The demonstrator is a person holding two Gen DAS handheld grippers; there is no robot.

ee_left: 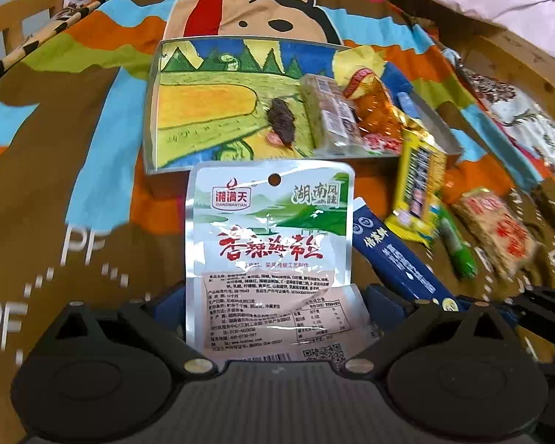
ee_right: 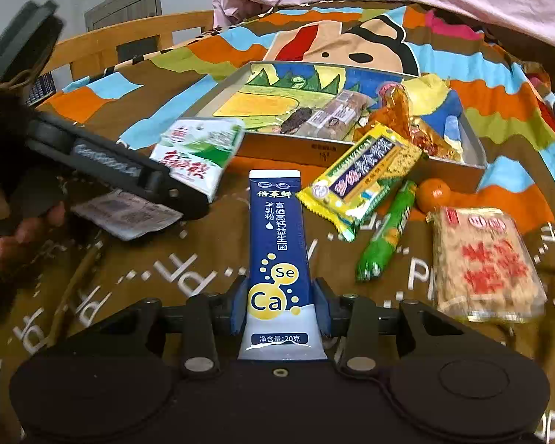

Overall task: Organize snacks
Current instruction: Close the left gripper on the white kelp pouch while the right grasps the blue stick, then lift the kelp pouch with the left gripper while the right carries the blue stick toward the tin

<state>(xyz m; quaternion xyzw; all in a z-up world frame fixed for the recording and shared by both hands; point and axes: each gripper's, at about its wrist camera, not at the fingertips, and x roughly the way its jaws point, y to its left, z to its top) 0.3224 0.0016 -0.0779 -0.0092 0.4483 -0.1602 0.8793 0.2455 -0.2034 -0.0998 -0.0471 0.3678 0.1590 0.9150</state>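
With the left gripper (ee_left: 273, 318) jaws squeezing the white-and-green snack pouch (ee_left: 270, 244) and the right gripper (ee_right: 279, 309) jaws squeezing the long blue powder stick (ee_right: 277, 244), lift both gently into the shallow painted cardboard box (ee_right: 218, 96) beside the snacks already inside.

The tray (ee_right: 316, 153) is the landmark. Its left half lies bare and open from above; its right half is filled by a wrapped cake bar (ee_right: 338, 113) and an orange packet (ee_right: 401, 111). Against the tray's near right wall leans a yellow packet (ee_right: 362, 174), barring that approach. Near-right of the tray, a green stick (ee_right: 386, 231), an orange fruit (ee_right: 433, 194) and a cracker pack (ee_right: 486, 262) crowd the bedspread (ee_right: 188, 273). Near-left of the tray the bedspread is free, save the left hand-held gripper (ee_right: 194, 194).
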